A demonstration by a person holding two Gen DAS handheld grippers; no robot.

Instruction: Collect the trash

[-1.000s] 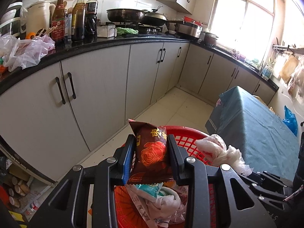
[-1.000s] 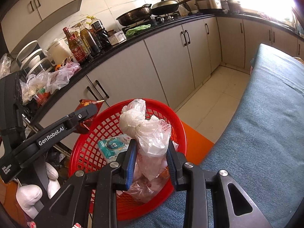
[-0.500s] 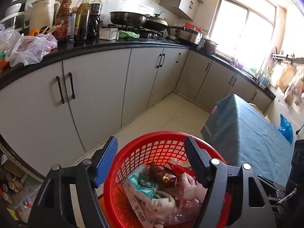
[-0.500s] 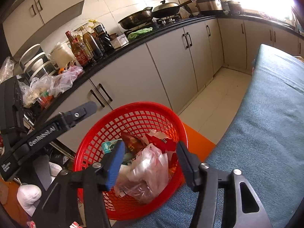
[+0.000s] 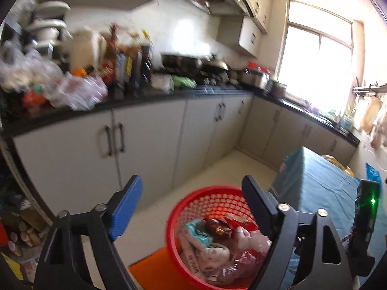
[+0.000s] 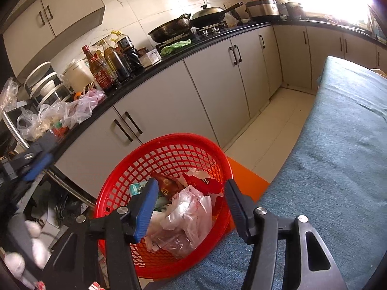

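The basket sits on the floor just ahead of and below the right gripper, its near side against the blue-covered table that runs off to that gripper's right; inside lies the trash: a clear bag nearest the jaws, a brown wrapper and a red packet beyond it, a teal pack to the left. By the look of it that load is in and the drop is done; the stretch of table in view is bare cloth, so what remains, if anything, lies out of sight. The counter beyond the basket carries loose plastic bags, but whether those count as trash cannot be told.

The right gripper hangs over the basket's near rim with its jaws about half open, the bag seen between them but lower down and untouched; it grips nothing. The left gripper has just been opening and stands wide, nothing between its pads; the basket lies ahead of it and below, towards its right jaw; its view is blurred, and it shows in the right view at far left.
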